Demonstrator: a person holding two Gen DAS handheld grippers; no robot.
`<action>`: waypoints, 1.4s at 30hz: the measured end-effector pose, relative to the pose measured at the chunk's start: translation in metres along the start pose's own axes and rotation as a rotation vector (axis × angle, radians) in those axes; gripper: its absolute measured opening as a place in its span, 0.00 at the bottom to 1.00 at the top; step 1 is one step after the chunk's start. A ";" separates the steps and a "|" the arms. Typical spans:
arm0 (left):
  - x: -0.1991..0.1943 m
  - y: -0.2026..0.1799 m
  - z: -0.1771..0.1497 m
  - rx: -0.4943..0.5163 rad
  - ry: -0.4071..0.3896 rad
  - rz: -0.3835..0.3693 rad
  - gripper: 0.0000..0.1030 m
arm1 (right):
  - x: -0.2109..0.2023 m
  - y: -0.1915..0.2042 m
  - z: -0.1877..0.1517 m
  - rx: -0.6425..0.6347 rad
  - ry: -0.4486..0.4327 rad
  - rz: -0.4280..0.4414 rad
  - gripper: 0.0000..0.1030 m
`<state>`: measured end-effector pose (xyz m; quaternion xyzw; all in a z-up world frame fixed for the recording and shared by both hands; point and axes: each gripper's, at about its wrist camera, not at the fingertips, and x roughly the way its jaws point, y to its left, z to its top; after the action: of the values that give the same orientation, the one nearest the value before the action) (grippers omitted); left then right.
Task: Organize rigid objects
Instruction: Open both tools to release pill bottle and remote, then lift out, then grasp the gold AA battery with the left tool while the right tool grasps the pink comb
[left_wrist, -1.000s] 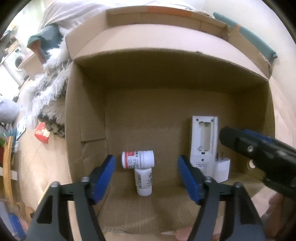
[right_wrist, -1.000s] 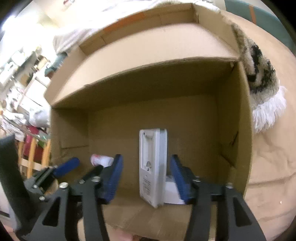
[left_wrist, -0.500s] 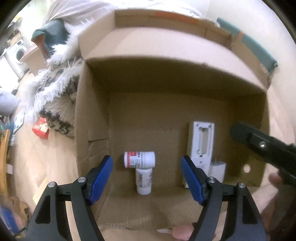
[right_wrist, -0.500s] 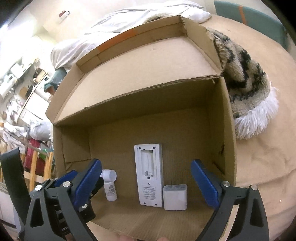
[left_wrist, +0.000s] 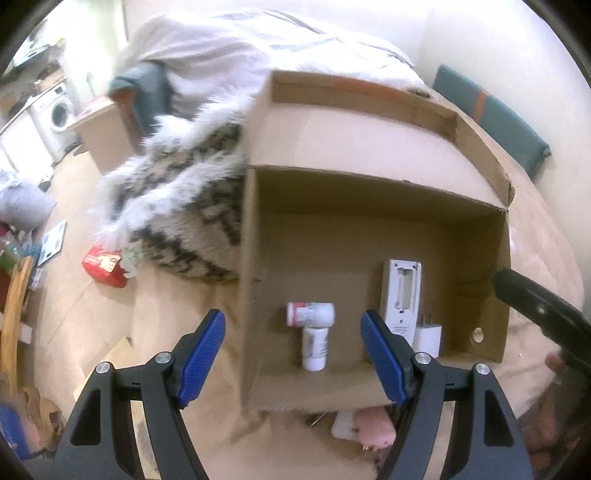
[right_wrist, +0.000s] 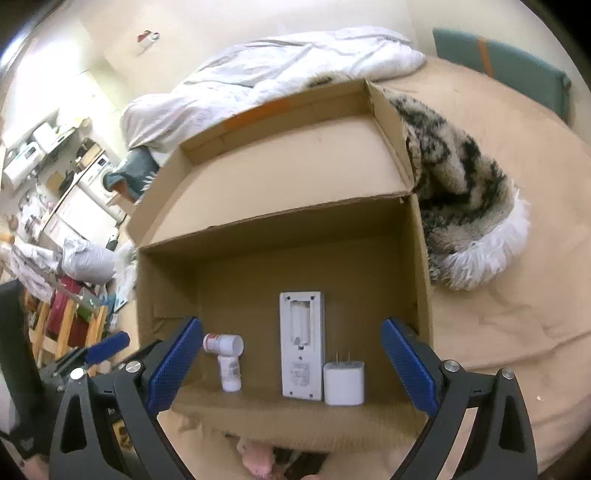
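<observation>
An open cardboard box (left_wrist: 369, 221) (right_wrist: 280, 266) sits on a tan bed sheet. Inside lie two white pill bottles (left_wrist: 312, 325) (right_wrist: 225, 354) in a T shape, a white remote (left_wrist: 400, 295) (right_wrist: 301, 343) with its battery bay open, and a white plug adapter (left_wrist: 428, 338) (right_wrist: 343, 382). My left gripper (left_wrist: 293, 356) is open and empty, above the box's near left edge. My right gripper (right_wrist: 291, 365) is open wide and empty, above the box's near edge. A small pink and white object (left_wrist: 365, 430) lies outside the box by the near wall.
A furry patterned blanket (left_wrist: 177, 206) (right_wrist: 465, 192) lies beside the box. A white duvet (right_wrist: 280, 70) is behind it, and a teal headboard (right_wrist: 506, 66). A red packet (left_wrist: 105, 264) lies on the floor to the left, with room clutter beyond.
Both grippers have pulled back and up out of the box. The right gripper, earlier closed around the remote, has opened wide and left it beside the adapter.
</observation>
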<state>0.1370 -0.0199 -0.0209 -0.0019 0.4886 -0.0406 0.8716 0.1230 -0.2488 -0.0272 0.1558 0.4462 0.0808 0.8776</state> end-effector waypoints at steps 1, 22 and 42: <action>-0.004 0.003 -0.003 -0.009 -0.007 0.001 0.71 | -0.005 0.004 -0.001 -0.014 -0.007 0.004 1.00; 0.012 0.044 -0.065 -0.160 0.119 0.042 0.71 | -0.024 -0.002 -0.073 -0.017 0.110 0.031 1.00; 0.117 -0.010 -0.083 0.021 0.499 -0.093 0.42 | -0.008 -0.020 -0.070 0.079 0.168 0.044 1.00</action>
<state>0.1269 -0.0352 -0.1636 -0.0055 0.6875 -0.0850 0.7212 0.0620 -0.2556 -0.0664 0.1929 0.5174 0.0953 0.8283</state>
